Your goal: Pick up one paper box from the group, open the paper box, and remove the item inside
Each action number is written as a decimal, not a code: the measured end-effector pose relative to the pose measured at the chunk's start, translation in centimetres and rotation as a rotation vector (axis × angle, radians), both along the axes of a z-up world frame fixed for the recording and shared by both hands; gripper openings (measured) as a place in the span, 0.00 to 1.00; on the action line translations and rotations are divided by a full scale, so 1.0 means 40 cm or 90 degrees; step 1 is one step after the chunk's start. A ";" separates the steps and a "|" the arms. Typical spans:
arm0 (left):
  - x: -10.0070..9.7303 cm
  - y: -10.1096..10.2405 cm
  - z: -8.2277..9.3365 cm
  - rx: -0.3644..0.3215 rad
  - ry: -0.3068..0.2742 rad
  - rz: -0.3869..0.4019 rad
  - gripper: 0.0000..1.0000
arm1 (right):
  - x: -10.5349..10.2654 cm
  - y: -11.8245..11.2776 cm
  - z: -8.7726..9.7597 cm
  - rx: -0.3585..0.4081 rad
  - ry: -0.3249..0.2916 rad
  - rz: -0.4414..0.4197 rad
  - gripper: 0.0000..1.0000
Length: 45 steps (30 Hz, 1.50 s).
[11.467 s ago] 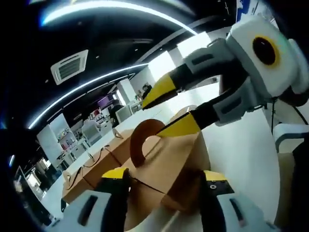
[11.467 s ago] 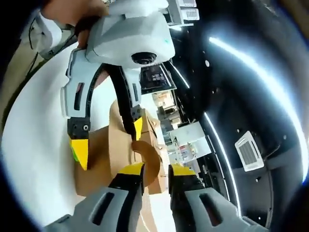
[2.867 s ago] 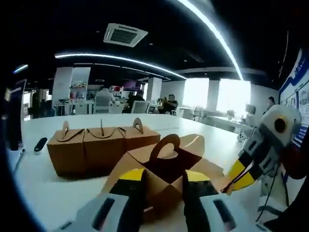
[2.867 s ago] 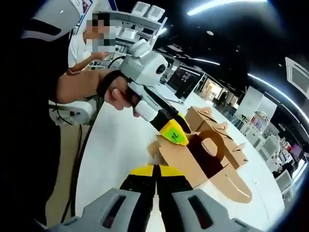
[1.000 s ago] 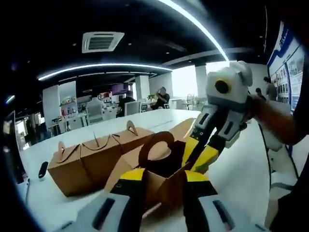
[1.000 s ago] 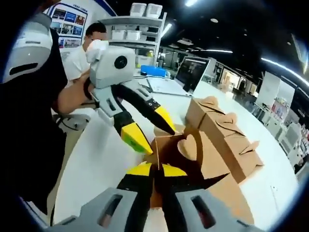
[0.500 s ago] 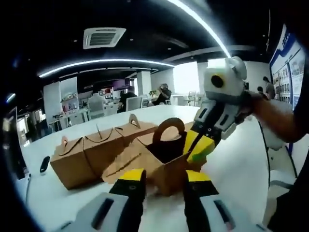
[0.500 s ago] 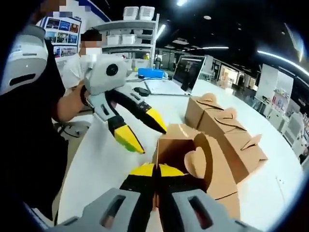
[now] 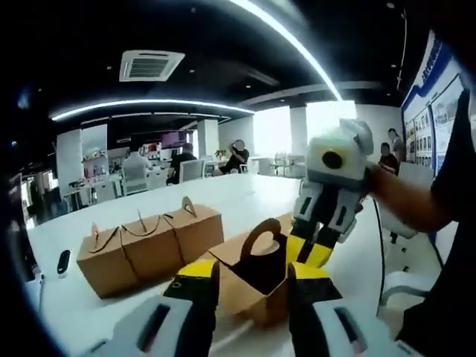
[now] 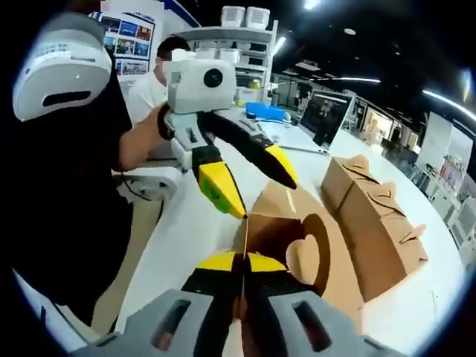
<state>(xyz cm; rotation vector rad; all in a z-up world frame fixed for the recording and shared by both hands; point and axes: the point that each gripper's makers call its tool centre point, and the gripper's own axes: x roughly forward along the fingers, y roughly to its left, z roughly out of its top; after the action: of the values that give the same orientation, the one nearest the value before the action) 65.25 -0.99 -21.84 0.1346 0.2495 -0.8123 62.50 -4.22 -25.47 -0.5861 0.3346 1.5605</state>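
Pinching the open box (image 10: 294,242) wall, our right hand-held gripper (image 10: 239,262) is nearer; the left hand-held gripper (image 9: 251,271) gapes released at lower centre.

Opened paper box (image 9: 256,277) sits on the bench (image 9: 245,195) before the left tongs (image 9: 251,274); row of closed boxes (image 9: 145,242) stands beside it; right tongs (image 10: 239,262) meet at its edge.

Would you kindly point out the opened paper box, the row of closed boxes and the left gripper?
opened paper box (image 9: 253,286): left gripper view, its front wall.
row of closed boxes (image 9: 149,249): left gripper view, the middle box's front.
left gripper (image 10: 260,182): right gripper view, the gap between its spread fingers.
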 end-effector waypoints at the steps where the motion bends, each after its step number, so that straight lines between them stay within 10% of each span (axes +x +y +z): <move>1: 0.006 0.003 -0.004 -0.001 0.002 0.006 0.38 | 0.002 -0.001 0.003 0.005 -0.007 -0.002 0.07; 7: 0.035 0.001 -0.013 -0.020 0.019 0.013 0.38 | 0.012 -0.020 0.056 0.048 -0.063 -0.020 0.36; 14: 0.059 -0.036 -0.055 -0.021 0.056 -0.001 0.38 | 0.078 -0.082 0.204 0.244 -0.082 -0.135 0.38; 18: 0.056 -0.040 -0.050 -0.038 0.052 -0.001 0.38 | 0.165 -0.139 0.127 0.124 -0.152 -0.212 0.39; 25: 0.052 -0.036 -0.053 -0.057 0.061 -0.006 0.38 | 0.189 -0.109 0.067 0.086 -0.157 -0.205 0.40; 37: 0.043 -0.039 -0.051 -0.049 0.043 -0.027 0.37 | 0.222 -0.099 0.072 0.092 -0.173 -0.250 0.26; 45: 0.040 -0.047 -0.052 -0.020 0.041 -0.050 0.37 | 0.253 -0.114 0.117 0.167 -0.095 -0.289 0.14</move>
<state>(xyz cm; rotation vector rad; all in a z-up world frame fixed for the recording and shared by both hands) 66.85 -2.86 -23.91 0.0893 0.2939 -0.8986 72.63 -8.79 -20.78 -0.3852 0.1329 1.0928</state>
